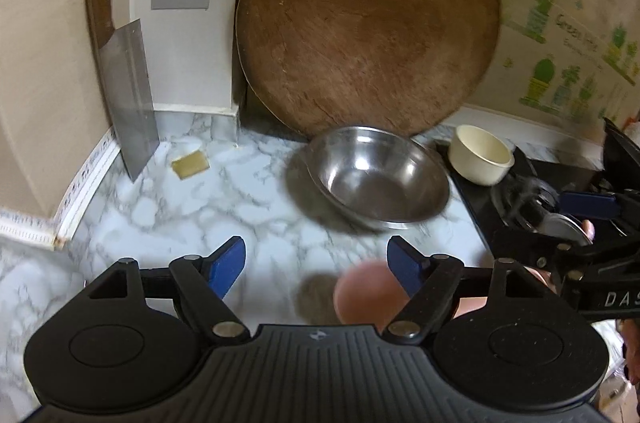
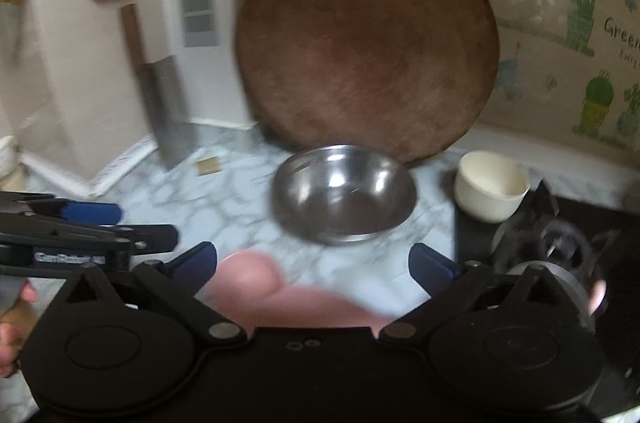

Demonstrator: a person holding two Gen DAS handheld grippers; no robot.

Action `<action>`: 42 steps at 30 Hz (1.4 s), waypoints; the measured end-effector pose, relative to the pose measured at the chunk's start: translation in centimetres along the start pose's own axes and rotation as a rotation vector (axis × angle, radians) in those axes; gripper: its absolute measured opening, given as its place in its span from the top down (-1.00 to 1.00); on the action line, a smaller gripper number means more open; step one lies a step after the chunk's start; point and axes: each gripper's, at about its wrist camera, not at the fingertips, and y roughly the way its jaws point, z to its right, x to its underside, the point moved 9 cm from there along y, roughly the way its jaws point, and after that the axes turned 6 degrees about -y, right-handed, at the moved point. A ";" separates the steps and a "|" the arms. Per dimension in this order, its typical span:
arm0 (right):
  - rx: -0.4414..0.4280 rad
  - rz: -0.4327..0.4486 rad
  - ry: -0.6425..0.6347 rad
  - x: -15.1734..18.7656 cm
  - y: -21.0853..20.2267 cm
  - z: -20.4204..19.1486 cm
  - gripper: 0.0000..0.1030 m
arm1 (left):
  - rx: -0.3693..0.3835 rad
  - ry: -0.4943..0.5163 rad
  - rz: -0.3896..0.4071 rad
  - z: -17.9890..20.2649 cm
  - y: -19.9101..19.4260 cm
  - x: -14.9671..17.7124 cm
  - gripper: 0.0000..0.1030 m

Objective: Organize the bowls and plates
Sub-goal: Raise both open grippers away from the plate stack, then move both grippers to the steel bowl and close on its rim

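The steel bowl sits on the marble counter at about 12 o'clock from the left gripper, its rim tilted, apparently over something flat and dark beneath it — blur keeps me from saying what. At its 3 o'clock a cream bowl stands upright on the black stovetop, probably parked there until sorted.

Behind the steel bowl a round wooden board leans against the wall, likely propped to dry; well off at 10 o'clock a cleaver leans in the corner.

Both grippers hang short of the bowl with jaws spread wide and nothing between them; the right gripper faces the bowl squarely, so I judge a grasp is being lined up. A pinkish blur — a finger, most likely — hides the counter nearest each camera, and the stove's burner is smeared.
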 end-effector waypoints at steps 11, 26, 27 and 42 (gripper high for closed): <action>0.032 -0.115 0.162 -2.5 8.3 6.9 -0.99 | -0.052 -0.018 -0.073 0.9 8.0 -4.3 -0.51; 0.034 -0.340 0.308 -0.1 18.6 10.8 -0.86 | -0.130 -0.053 -0.194 0.5 17.6 -4.6 -0.51; 0.037 -0.346 0.311 0.0 18.9 10.9 -0.83 | -0.136 -0.055 -0.201 0.5 18.1 -4.5 -0.51; 0.007 -0.409 0.322 1.0 21.7 10.7 -0.25 | -0.118 -0.070 -0.293 0.9 22.6 -3.6 -0.10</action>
